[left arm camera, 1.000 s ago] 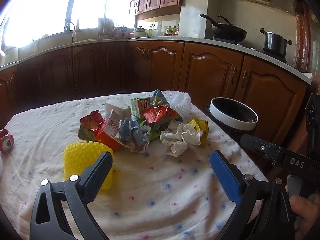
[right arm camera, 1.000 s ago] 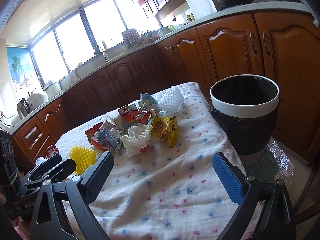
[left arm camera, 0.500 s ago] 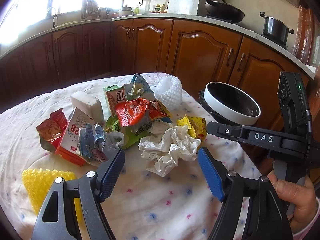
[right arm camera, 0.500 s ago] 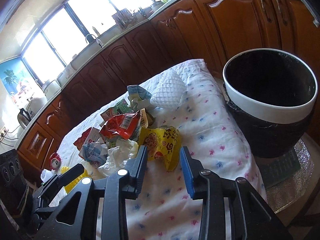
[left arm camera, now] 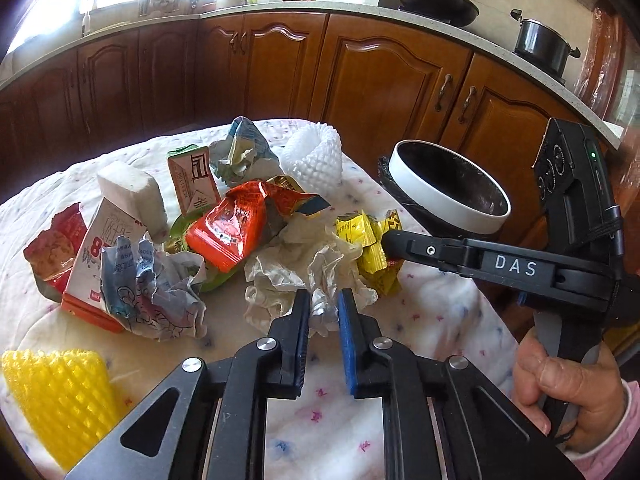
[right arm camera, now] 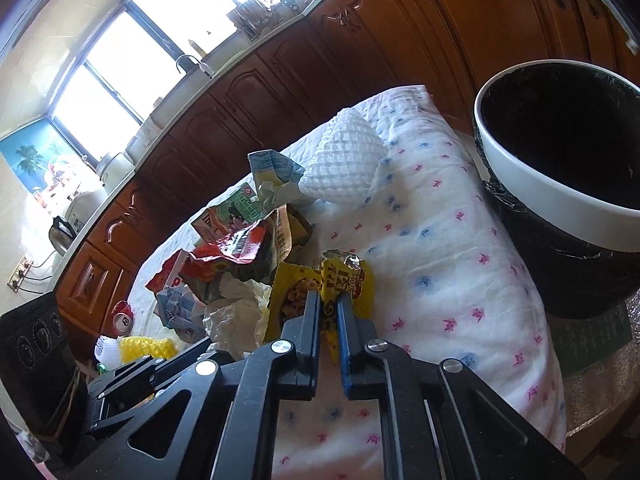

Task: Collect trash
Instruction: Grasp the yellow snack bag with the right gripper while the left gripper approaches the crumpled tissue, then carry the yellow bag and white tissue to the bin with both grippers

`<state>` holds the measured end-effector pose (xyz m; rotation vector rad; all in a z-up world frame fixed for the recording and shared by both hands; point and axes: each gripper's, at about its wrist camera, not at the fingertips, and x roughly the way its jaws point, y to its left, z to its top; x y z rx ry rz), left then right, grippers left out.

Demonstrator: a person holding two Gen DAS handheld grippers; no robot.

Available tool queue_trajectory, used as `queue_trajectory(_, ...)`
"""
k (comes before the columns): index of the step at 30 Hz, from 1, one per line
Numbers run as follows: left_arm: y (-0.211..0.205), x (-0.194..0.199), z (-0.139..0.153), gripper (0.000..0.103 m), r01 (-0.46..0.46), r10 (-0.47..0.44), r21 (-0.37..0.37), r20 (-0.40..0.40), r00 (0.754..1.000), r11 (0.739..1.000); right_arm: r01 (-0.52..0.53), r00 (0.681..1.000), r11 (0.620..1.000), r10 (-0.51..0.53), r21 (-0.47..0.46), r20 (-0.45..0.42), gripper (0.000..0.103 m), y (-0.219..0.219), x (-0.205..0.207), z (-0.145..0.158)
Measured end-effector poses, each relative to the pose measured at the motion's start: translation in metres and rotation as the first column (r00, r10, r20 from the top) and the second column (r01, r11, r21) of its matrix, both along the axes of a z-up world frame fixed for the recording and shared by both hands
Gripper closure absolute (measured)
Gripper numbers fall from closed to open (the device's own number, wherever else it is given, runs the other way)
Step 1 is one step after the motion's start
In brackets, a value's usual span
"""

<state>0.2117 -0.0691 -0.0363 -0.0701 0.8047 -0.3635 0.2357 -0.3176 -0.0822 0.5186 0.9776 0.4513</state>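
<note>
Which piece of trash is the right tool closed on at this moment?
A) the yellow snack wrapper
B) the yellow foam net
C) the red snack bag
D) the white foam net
A: in the right wrist view the right tool has its two fingers pinched on the yellow snack wrapper, while the left tool pinches the crumpled white paper.

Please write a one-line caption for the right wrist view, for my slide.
Right gripper with jaws closed on a yellow snack wrapper beside the black trash bin.
</note>
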Motion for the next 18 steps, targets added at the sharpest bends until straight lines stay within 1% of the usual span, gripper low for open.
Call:
queue_trajectory(5, 0.003, -0.014, 0.013, 0.092, 0.021, -0.02, -0.028, 0.035, 0.999, 0.999, 0.008, 0.999, 1.0, -0.008, 0.0, 0.045, 0.096, -0.008, -0.015, 0.016)
queue_trajectory(8, -0.002, -0.02, 0.023, 0.092, 0.046, -0.044, -0.044, 0.06, 0.997, 0.998, 0.027, 0.997, 1.0, -0.027, 0.0, 0.066, 0.096, -0.02, -0.023, 0.027)
queue_trajectory(11, -0.009, -0.024, 0.029, 0.092, 0.085, -0.081, -0.066, 0.067, 0.994, 0.994, 0.059, 0.994, 0.998, -0.057, -0.018, 0.092, 0.096, -0.033, -0.03, 0.038)
queue_trajectory(14, -0.015, -0.021, 0.028, 0.092, 0.127, -0.123, -0.115, 0.041, 0.992, 0.985, 0.08, 0.992, 0.997, -0.078, -0.016, 0.099, 0.096, -0.048, -0.035, 0.043)
queue_trajectory(17, -0.013, -0.008, 0.018, 0.092, 0.144, -0.156, -0.207, -0.039, 0.987, 0.968, 0.094, 0.991, 0.995, -0.091, -0.017, 0.099, 0.096, -0.059, -0.038, 0.045)
queue_trajectory(18, -0.01, -0.002, 0.014, 0.092, 0.138, -0.153, -0.208, -0.056, 0.987, 0.968, 0.099, 0.99, 0.995, -0.096, -0.022, 0.099, 0.096, -0.061, -0.039, 0.046)
